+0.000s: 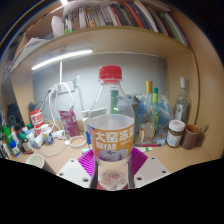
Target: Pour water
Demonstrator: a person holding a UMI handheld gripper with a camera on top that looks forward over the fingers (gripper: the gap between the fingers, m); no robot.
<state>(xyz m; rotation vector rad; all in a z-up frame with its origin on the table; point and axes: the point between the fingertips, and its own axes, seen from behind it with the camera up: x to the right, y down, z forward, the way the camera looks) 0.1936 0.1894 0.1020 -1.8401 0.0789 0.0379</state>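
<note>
Bottle (111,125) clear, red-capped, tool-held (113,172).

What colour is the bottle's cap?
Red, on the bottle between the tongs; the gripper view shows it.

A wooden bookshelf (120,15) tops a cluttered desk (185,155), apparently lit by a tube lamp (62,60).

The clear bottle (111,128) is wearing a red cap and a blue-and-white label – purple pads (138,156) are showing beside it, over a tan tabletop (170,156).
</note>
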